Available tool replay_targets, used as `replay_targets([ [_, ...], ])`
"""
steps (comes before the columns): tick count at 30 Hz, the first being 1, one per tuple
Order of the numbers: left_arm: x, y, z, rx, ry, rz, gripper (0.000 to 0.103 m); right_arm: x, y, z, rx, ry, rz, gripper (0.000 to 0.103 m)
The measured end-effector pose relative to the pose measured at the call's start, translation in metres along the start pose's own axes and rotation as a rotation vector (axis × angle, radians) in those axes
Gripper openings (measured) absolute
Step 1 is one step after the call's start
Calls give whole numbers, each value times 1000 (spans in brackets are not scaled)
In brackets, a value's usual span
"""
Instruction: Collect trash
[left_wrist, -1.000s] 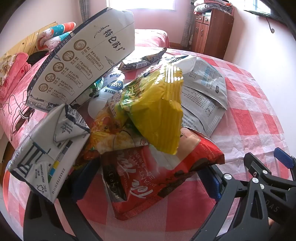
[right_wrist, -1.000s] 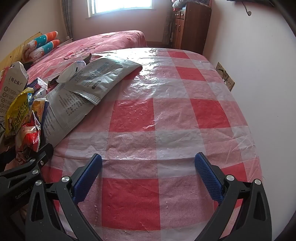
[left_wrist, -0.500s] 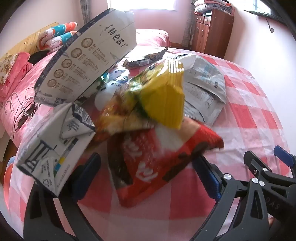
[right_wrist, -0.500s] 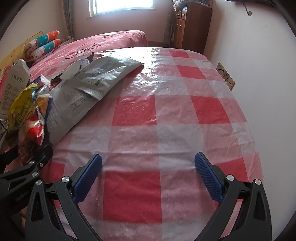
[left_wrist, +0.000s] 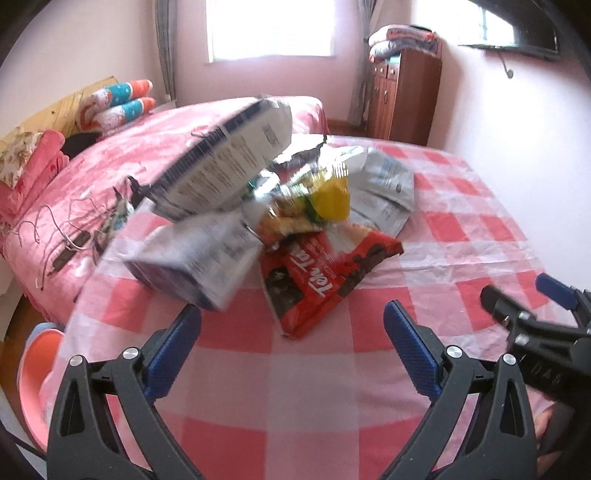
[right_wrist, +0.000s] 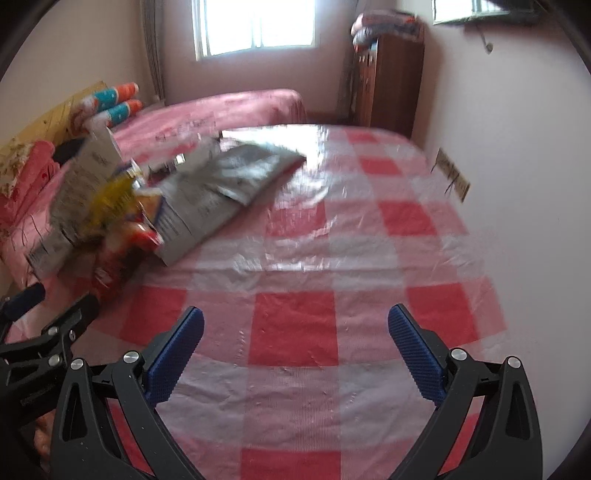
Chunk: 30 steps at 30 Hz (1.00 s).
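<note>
A pile of trash lies on the red-and-white checked tablecloth (left_wrist: 295, 387): a red snack bag (left_wrist: 325, 273), a yellow wrapper (left_wrist: 328, 195), a tall white carton (left_wrist: 229, 162), a crumpled white carton (left_wrist: 192, 254) and grey foil bags (left_wrist: 384, 188). My left gripper (left_wrist: 291, 347) is open and empty, a short way in front of the red bag. My right gripper (right_wrist: 295, 350) is open and empty over bare cloth, with the pile (right_wrist: 122, 206) far to its left. The grey foil bags (right_wrist: 221, 188) also show there.
A pink bed (left_wrist: 103, 173) with pillows lies left of the table. A wooden cabinet (left_wrist: 402, 99) stands at the back by the wall. A pink object (left_wrist: 37, 369) sits low beside the table's left edge. The right gripper (left_wrist: 535, 332) shows at the left view's right edge.
Both grippers have pulled back and up from the pile, which now looks smaller and farther. The left jaws no longer straddle the red bag. Both stay open.
</note>
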<state>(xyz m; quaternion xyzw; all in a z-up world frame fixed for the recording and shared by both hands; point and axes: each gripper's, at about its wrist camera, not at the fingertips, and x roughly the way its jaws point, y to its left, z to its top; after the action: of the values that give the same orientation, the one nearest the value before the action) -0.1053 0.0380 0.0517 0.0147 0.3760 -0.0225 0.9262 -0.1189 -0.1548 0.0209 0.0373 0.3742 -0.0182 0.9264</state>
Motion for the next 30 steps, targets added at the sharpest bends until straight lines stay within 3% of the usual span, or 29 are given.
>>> replay_targets([
  [10,-61,29,13,-48,-112,4,99,-90,14,11,-20,-248,8,99],
  [17,-89,47,12,-53,-167,12,99,-126,29,12,-25,-298,1,99],
  [30,-114,64,7,-71,-219,23,99,-157,46,7,-38,-316,-14,99],
])
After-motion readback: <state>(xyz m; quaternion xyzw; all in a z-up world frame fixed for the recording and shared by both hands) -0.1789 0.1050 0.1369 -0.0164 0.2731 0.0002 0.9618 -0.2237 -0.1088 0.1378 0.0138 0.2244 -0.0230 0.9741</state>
